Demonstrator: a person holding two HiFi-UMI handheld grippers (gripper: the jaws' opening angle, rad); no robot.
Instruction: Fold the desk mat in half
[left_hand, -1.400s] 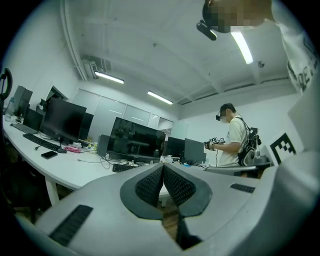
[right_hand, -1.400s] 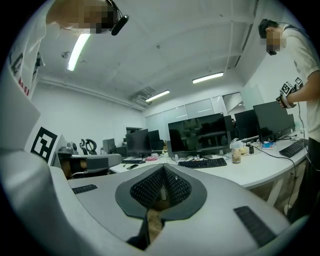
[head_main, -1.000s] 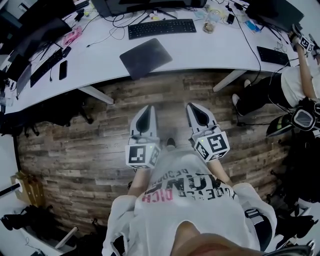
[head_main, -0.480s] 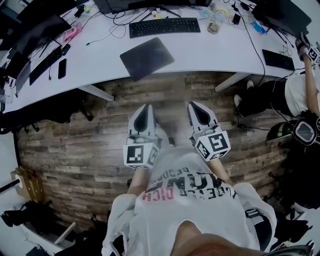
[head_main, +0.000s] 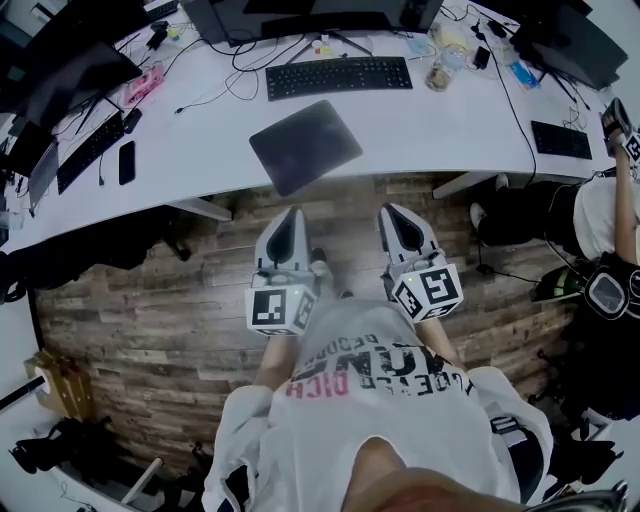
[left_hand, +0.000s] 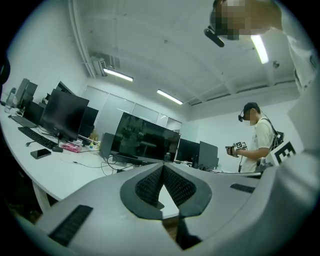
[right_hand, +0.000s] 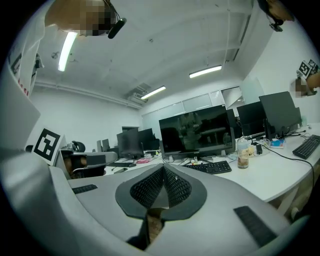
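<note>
The desk mat (head_main: 305, 146) is a dark grey rounded rectangle lying flat and skewed on the white desk (head_main: 420, 130), its near corner reaching over the front edge. Both grippers hang over the wooden floor, short of the desk, side by side in front of the person's body. My left gripper (head_main: 291, 213) points at the mat's near edge, jaws together with nothing between them. My right gripper (head_main: 393, 211) is to its right, also shut and empty. In the gripper views the left gripper (left_hand: 163, 167) and the right gripper (right_hand: 163, 169) show their pads meeting at the tips.
A black keyboard (head_main: 339, 76) lies behind the mat, with monitors and cables beyond. A phone (head_main: 126, 162) and another keyboard (head_main: 90, 148) are at the left. A bottle (head_main: 440, 70) stands at the right. Another person (head_main: 605, 205) holding grippers is at the far right.
The desk and mat have slid lower in the head view, nearer to the grippers. Both grippers have come slightly forward toward the desk edge and stay shut.
</note>
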